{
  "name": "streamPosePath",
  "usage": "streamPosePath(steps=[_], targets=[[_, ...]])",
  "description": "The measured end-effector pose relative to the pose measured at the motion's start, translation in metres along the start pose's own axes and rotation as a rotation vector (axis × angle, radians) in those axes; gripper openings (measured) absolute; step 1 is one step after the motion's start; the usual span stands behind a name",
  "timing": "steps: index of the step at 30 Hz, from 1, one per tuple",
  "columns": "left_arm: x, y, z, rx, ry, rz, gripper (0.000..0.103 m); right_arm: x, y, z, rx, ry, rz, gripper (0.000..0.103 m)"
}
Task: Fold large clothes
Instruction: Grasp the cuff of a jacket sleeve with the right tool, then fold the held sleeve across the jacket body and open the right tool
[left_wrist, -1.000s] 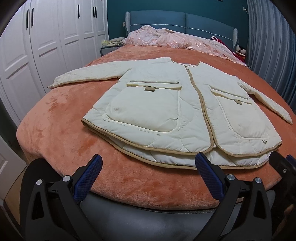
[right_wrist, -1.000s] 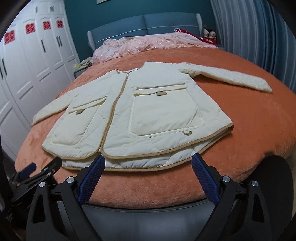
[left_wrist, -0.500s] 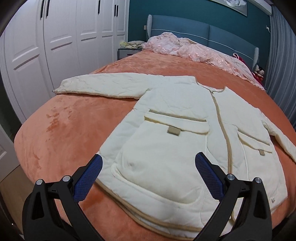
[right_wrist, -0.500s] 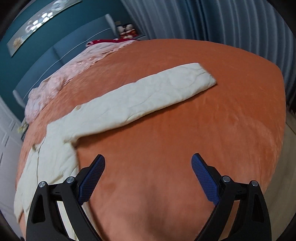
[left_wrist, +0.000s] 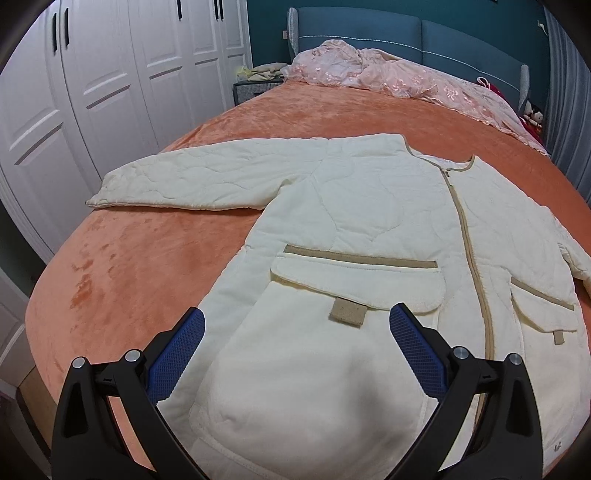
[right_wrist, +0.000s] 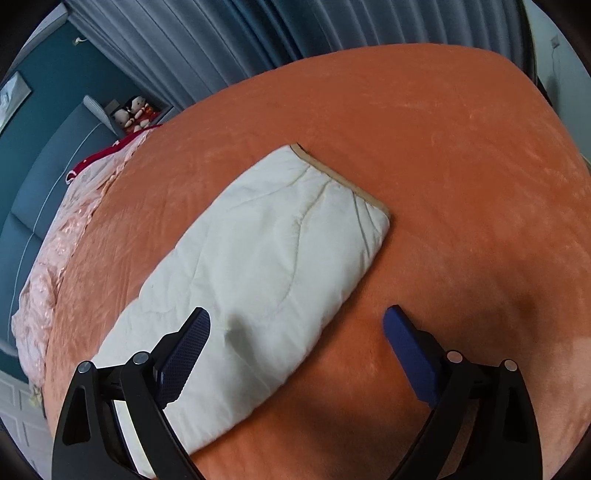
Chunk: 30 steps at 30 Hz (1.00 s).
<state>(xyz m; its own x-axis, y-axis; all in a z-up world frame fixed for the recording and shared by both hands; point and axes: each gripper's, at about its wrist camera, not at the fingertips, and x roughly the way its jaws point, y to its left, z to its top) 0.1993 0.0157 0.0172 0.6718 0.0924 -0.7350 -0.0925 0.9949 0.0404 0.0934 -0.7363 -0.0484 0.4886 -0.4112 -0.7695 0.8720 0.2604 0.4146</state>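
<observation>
My left gripper (left_wrist: 295, 328) hangs low over the front of the cream jacket (left_wrist: 369, 229), its jaws spread wide and holding nothing, with the blue pads (left_wrist: 177, 354) straddling the big flap pocket (left_wrist: 354, 280); the left pad sits right at the jacket's side edge, where cream cloth meets the orange bedspread (left_wrist: 147, 251). The jacket lies flat and zipped on the bed, collar toward the blue headboard (left_wrist: 406, 33), one sleeve (left_wrist: 192, 177) stretched out straight toward the white wardrobe doors (left_wrist: 92, 85). On that side I see a wide band of bare bedspread between the sleeve and the mattress edge. A heap of pink bedding (left_wrist: 388, 77) lies along the headboard, well apart from the collar. My right gripper (right_wrist: 295, 328) is also released, jaws wide, tilted down over the other sleeve (right_wrist: 258, 266), which runs diagonally away to its tan-trimmed cuff (right_wrist: 343, 181). The left pad (right_wrist: 184, 354) is over the sleeve cloth; the right one is over bare bedspread just beside the sleeve's edge. Beyond the cuff there is open bedspread out to the bed's rounded edge, with grey-blue curtains (right_wrist: 221, 40) behind.
</observation>
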Motion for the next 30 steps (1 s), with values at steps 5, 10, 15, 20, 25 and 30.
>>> streamPosePath(steps=[5, 10, 15, 20, 25, 30], targets=[[0.012, 0.006, 0.017, -0.025, 0.004, 0.014, 0.095, -0.017, 0.070, 0.011, -0.085, -0.017, 0.183, 0.010], [0.014, 0.013, 0.038, -0.042, -0.018, 0.010, 0.089, -0.109, 0.236, -0.058, -0.472, -0.053, 0.560, 0.010], [0.014, 0.021, 0.047, -0.075, -0.029, 0.003, 0.083, -0.172, 0.350, -0.208, -0.828, 0.061, 0.841, 0.010], [0.015, 0.034, 0.051, -0.101, -0.032, -0.008, 0.080, -0.185, 0.389, -0.345, -1.004, 0.249, 0.941, 0.010], [0.025, 0.050, 0.057, -0.170, -0.007, -0.075, 0.081, -0.182, 0.381, -0.420, -1.137, 0.400, 0.953, 0.031], [0.035, 0.057, 0.065, -0.333, -0.001, -0.244, 0.097, -0.185, 0.321, -0.390, -0.958, 0.366, 0.957, 0.058]])
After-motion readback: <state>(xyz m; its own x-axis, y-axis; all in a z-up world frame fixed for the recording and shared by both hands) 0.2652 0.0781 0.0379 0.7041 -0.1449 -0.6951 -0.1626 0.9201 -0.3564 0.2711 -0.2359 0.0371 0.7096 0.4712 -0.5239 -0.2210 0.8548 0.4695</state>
